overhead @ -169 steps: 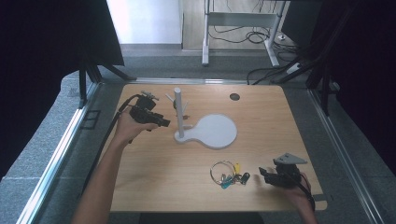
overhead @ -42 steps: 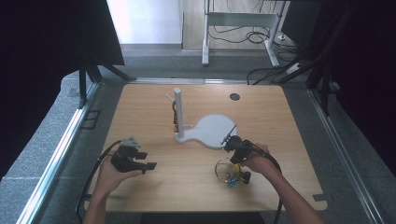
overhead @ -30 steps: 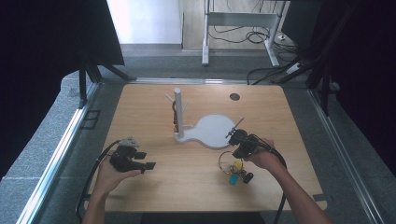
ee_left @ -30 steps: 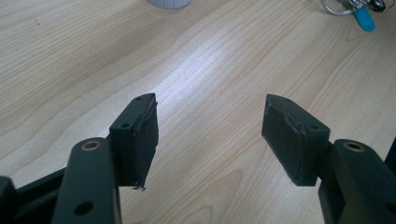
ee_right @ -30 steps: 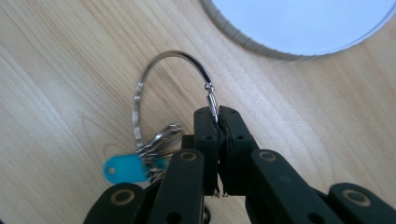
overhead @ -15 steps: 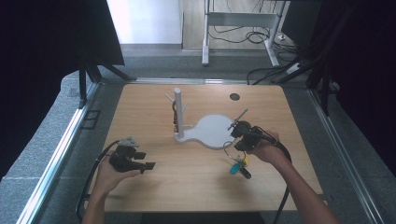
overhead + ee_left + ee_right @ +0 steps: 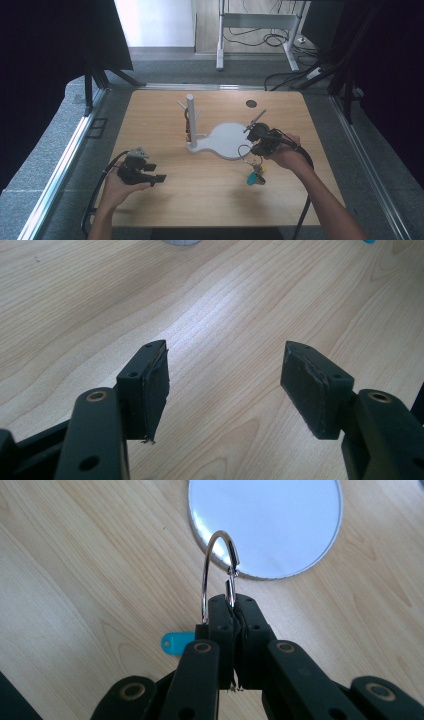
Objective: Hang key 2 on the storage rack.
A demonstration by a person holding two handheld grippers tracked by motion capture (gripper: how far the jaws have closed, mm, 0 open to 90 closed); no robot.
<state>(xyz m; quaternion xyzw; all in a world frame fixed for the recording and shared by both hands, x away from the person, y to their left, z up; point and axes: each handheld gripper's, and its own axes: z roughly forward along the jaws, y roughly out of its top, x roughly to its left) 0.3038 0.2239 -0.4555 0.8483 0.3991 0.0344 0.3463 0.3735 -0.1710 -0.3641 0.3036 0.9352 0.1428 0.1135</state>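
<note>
silver key ring (image 7: pixel 218 565), blue tag (image 7: pixel 176 643), white stand base (image 7: pixel 272 520), light wood-grain table (image 7: pixel 75 580)

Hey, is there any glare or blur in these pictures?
Left gripper view: a bright glare patch on the table, left tongs sharp. Right gripper view: the white plate is washed out, the metal ring sharp. High view: dark surroundings, soft detail.

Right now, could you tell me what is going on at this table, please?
A person works with a gripper in each hand. The right gripper is shut on a metal key ring and holds it above the table, near the white stand; coloured tags hang from the ring. The left gripper is open with nothing between its jaws, low over the wood at the near left.
</note>
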